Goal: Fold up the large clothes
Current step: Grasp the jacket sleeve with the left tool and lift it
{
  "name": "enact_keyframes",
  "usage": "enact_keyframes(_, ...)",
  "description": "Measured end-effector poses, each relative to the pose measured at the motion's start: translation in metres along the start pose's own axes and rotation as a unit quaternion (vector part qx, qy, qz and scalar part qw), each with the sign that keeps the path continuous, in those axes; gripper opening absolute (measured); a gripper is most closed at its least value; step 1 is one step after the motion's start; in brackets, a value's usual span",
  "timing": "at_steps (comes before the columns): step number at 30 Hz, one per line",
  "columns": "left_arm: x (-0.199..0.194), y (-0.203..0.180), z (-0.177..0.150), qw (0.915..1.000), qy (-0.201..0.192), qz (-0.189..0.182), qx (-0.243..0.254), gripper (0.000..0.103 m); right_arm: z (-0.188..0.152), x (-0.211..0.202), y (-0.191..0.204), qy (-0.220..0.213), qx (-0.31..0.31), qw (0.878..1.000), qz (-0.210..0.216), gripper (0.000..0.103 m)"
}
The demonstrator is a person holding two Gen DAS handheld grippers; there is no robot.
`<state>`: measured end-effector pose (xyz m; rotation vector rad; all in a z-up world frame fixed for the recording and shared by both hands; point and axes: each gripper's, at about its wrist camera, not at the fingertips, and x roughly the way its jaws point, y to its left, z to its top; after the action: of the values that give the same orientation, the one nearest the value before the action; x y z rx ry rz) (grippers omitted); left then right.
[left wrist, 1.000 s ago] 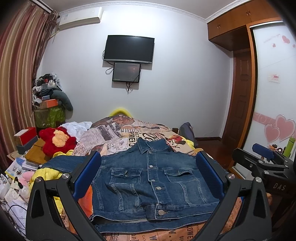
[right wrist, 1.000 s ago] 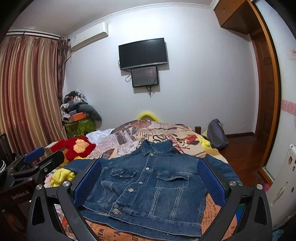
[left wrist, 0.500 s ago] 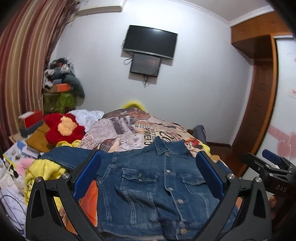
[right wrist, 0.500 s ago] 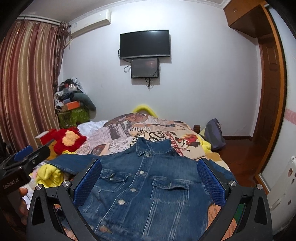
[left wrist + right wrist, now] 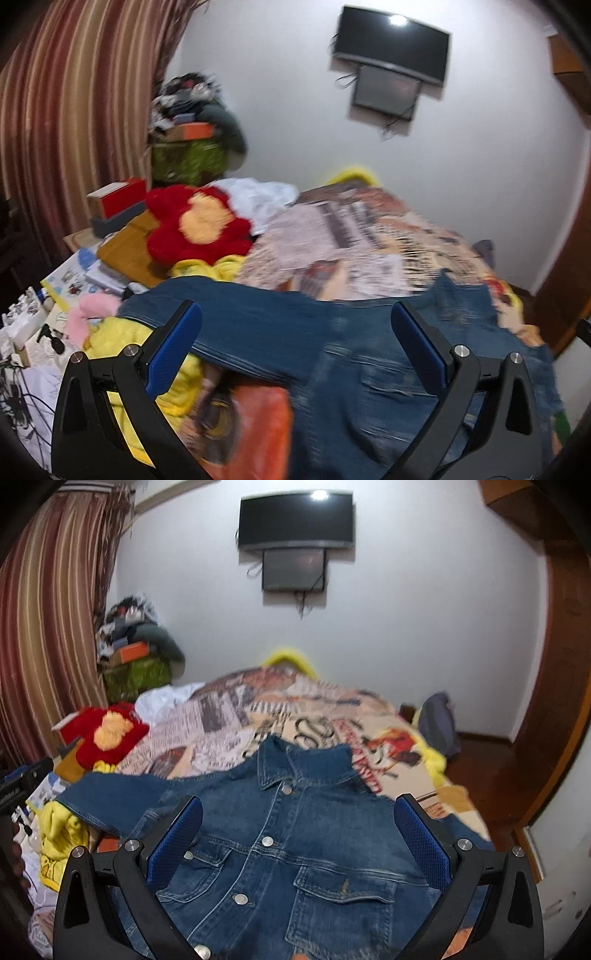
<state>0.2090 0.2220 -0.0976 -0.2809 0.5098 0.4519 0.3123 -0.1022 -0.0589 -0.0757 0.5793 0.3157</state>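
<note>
A blue denim jacket (image 5: 295, 834) lies front side up and buttoned on the printed bedspread (image 5: 229, 716), collar towards the far wall. Its left sleeve (image 5: 236, 325) stretches out sideways over yellow fabric. My left gripper (image 5: 295, 343) is open above that sleeve and the shoulder, holding nothing. My right gripper (image 5: 297, 834) hangs open over the jacket's chest and pockets, also with nothing between its fingers. The left wrist view is blurred by motion. In the right wrist view the left gripper (image 5: 22, 782) shows at the left edge.
A red plush toy (image 5: 195, 225) and yellow fabric (image 5: 125, 332) lie at the bed's left side, beside boxes and books (image 5: 118, 199). A cluttered pile (image 5: 192, 122) stands in the corner by the striped curtain (image 5: 74, 92). A TV (image 5: 295, 520) hangs on the wall. A dark bag (image 5: 436, 723) sits right of the bed.
My left gripper has swung left and down towards the jacket's outstretched sleeve. My right gripper has come lower and closer over the jacket's chest. Both stay open.
</note>
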Motion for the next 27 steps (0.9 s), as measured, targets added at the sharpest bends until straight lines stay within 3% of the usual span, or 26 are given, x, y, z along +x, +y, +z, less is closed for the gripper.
enact_keyframes(3,0.038,0.025,0.001,0.9987,0.032,0.039,0.004,0.103,0.001,0.04,-0.004,0.045,0.01,0.999,0.021,0.103)
enact_keyframes(7,0.078,0.054,-0.004,0.9945,0.091,0.051,0.009,0.103,-0.006,0.097,-0.008,0.113,0.022,0.993,0.038,0.103)
enact_keyframes(13,0.13,0.099,-0.033,0.9761,0.208,-0.002,-0.061,0.103,-0.027,0.163,-0.014,0.201,0.058,0.976,0.063,0.103)
enact_keyframes(16,0.135,0.114,-0.045,0.9674,0.229,-0.027,-0.104,0.102,-0.037,0.188,-0.012,0.241,0.065,0.965,0.083,0.103)
enact_keyframes(22,0.148,0.13,-0.044,0.9626,0.227,-0.045,-0.141,0.09,-0.057,0.216,0.005,0.29,0.061,0.948,0.114,0.103)
enact_keyframes(25,0.158,0.144,-0.042,0.9593,0.23,-0.028,-0.161,0.071,-0.063,0.22,0.01,0.3,0.064,0.944,0.123,0.103)
enact_keyframes(27,0.161,0.149,-0.04,0.9594,0.228,-0.011,-0.166,0.051,-0.066,0.222,0.01,0.307,0.069,0.941,0.128,0.103)
